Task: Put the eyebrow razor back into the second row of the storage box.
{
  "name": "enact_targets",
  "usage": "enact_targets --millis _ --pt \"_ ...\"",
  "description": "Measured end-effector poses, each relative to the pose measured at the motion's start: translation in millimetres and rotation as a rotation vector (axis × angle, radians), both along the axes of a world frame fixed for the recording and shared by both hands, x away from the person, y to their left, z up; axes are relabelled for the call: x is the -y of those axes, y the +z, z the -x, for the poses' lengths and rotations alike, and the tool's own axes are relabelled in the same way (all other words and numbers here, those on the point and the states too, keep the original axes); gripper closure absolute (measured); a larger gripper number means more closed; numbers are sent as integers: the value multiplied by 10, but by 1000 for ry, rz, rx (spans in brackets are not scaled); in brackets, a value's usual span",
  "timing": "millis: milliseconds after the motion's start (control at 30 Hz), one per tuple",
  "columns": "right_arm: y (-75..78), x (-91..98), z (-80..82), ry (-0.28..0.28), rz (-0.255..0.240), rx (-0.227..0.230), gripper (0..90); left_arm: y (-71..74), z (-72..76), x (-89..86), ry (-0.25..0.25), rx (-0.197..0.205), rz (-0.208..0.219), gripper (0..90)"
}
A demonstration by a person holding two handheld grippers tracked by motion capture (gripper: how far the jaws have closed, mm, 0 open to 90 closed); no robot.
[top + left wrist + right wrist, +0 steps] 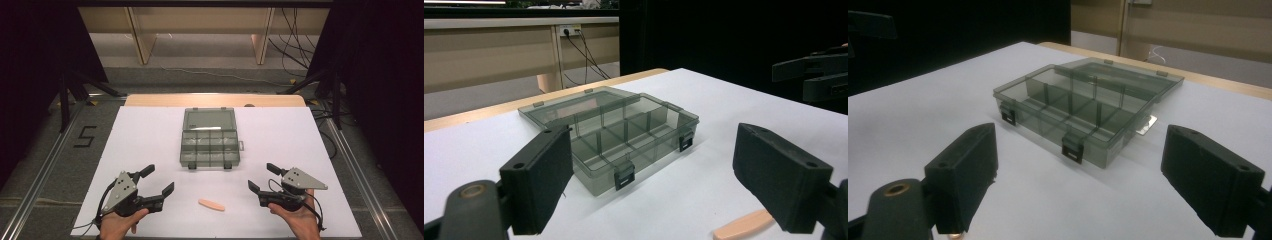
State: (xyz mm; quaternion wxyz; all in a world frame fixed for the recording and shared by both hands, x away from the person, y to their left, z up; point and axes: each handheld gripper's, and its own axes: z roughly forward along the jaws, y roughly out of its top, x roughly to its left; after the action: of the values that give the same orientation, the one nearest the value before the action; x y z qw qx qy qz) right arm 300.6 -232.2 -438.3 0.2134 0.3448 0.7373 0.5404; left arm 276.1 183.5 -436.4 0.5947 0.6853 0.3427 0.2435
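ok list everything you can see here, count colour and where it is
compartment box: one, smoky grey see-through plastic, lid open and laid back, middle of the white sheet
peach stick: one, pale peach, flat on the sheet near the front edge, between the two grippers
white sheet: one, white, covering the table top
table: one, light wood, bare strip showing at the far edge
number marking: one, black, on the grey floor to the left of the table
cables: several, black, on the floor at the back right
left gripper: one, black with grey plate, jaws open, front left
right gripper: one, black with grey plate, jaws open, front right
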Motion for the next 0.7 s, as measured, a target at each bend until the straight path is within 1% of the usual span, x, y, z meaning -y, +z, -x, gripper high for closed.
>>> enact_targets --millis 33,67,100,167,300,333,367,400,433,467,533,567,600,633,667,700 --pt "-2 4 -11 -1 4 20 160 0 0 1 0 -1 1 162" --pt "-2 4 -11 0 5 19 160 0 -1 1 0 0 0 162" --pt "-2 -1 -3 3 0 0 160 0 0 2 0 -1 0 162" --pt "-6 -7 -7 7 -4 3 160 0 -1 2 -1 0 -1 162" --pt "-3 -14 -4 6 6 -5 160 0 0 2 0 0 0 162" --pt "-8 -13 -15 1 10 19 160 0 0 2 0 1 1 162" --pt "-10 -15 -18 2 8 20 160 0 0 2 0 0 0 162" --pt "-5 -14 -14 1 19 12 160 0 0 2 0 0 0 162" --pt "-5 -15 -15 4 17 11 160 0 0 1 0 0 0 162" --pt "0 -17 -5 7 21 -12 160 0 0 1 0 0 0 162" --pt "-1 -15 -13 2 31 2 160 0 0 1 1 0 1 162" --pt "-1 -25 -6 4 27 -16 160 1 1 1 1 1 1 162" --pt "-4 -26 -18 5 32 1 161 1 1 1 1 1 1 162" --pt "1 -32 -8 12 28 -26 160 2 2 1 1 2 1 162" --pt "0 -32 -15 11 37 -15 160 3 2 1 1 3 1 162" --pt "-2 -31 -26 10 41 9 160 3 2 0 2 3 1 162"
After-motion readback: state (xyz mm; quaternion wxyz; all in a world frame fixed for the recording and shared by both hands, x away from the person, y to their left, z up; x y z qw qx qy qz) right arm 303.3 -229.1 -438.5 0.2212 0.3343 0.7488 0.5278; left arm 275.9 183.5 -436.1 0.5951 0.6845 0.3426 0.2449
